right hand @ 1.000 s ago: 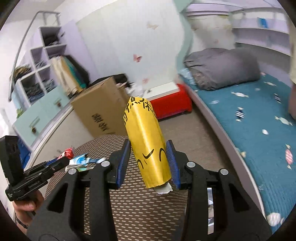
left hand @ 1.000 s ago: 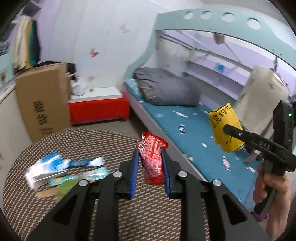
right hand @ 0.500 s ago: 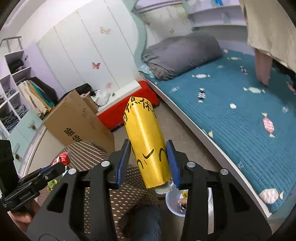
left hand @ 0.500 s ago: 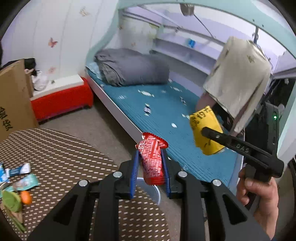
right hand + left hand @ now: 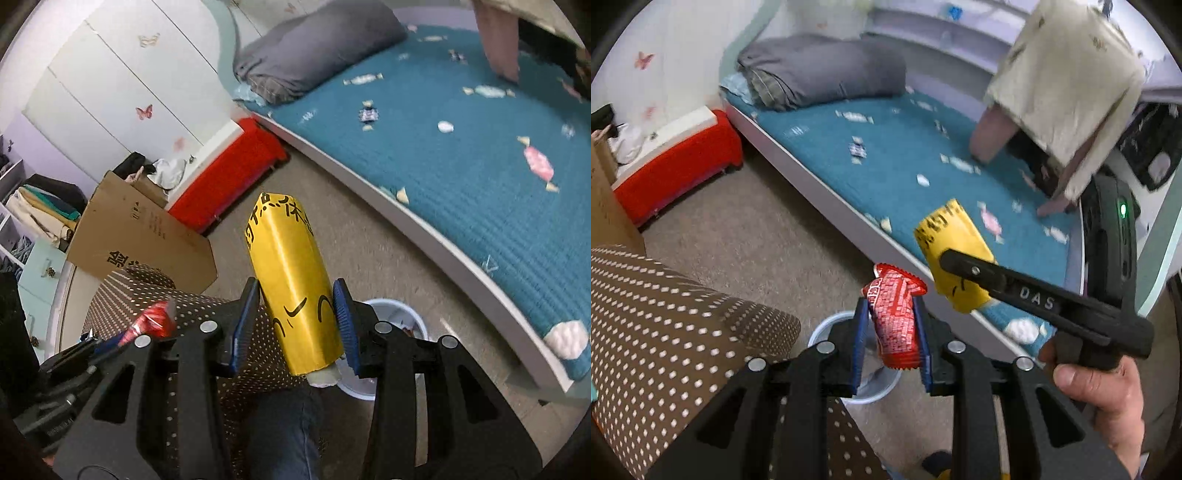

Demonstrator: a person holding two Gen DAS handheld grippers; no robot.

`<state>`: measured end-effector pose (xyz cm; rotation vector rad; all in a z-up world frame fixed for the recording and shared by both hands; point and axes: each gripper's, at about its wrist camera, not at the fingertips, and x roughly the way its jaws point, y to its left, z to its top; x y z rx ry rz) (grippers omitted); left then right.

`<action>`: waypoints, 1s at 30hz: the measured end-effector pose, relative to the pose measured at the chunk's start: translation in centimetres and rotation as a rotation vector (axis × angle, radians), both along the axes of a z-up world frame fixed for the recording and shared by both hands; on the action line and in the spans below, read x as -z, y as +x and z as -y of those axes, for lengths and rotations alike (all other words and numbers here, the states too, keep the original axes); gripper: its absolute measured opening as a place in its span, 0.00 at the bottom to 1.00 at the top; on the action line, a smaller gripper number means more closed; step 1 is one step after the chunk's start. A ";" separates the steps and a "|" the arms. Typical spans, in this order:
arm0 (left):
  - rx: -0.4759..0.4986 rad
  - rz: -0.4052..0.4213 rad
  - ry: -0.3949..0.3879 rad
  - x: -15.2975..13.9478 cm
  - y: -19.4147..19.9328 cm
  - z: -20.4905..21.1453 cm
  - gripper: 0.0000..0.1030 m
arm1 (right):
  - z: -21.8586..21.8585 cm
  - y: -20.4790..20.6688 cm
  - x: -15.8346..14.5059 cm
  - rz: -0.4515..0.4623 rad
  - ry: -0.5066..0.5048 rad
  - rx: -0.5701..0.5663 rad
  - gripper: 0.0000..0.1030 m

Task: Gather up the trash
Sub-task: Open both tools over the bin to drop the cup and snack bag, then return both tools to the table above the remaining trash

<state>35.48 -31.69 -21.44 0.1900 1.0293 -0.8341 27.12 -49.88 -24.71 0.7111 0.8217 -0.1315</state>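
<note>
both hand-held grippers clamped, left (image 5: 891,336) on red wrapper (image 5: 894,321), right (image 5: 298,325) on yellow packet (image 5: 293,280), above bin rim (image 5: 827,325)

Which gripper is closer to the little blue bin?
Hard to say. The left gripper, holding the red wrapper, hangs over the bin; the right gripper, holding the yellow wrapper, hangs over its near edge.

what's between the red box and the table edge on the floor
In the right wrist view, a cardboard box stands between the red box and the dotted table. In the left wrist view, beige carpet shows between them.
</note>
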 end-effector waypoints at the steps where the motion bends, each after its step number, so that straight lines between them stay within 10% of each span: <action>1: 0.005 -0.008 0.014 0.4 0.3 0.2 0.29 | 0.2 0.3 0.8 -0.013 0.018 0.003 0.48; 3: -0.002 -0.013 0.046 1.2 0.7 0.4 0.74 | 0.6 0.6 1.9 -0.027 0.054 0.006 0.58; 4: -0.027 0.003 0.050 1.2 0.9 0.2 0.79 | 0.7 0.6 2.6 -0.043 0.063 0.016 0.63; 10: -0.078 0.048 0.012 0.2 1.0 -1.9 0.84 | 0.8 -0.3 4.4 -0.112 0.064 0.067 0.93; 30: -0.190 0.181 -0.076 -5.7 -1.4 -8.3 0.87 | -2.9 -1.3 -1.5 -0.078 -0.072 0.070 0.94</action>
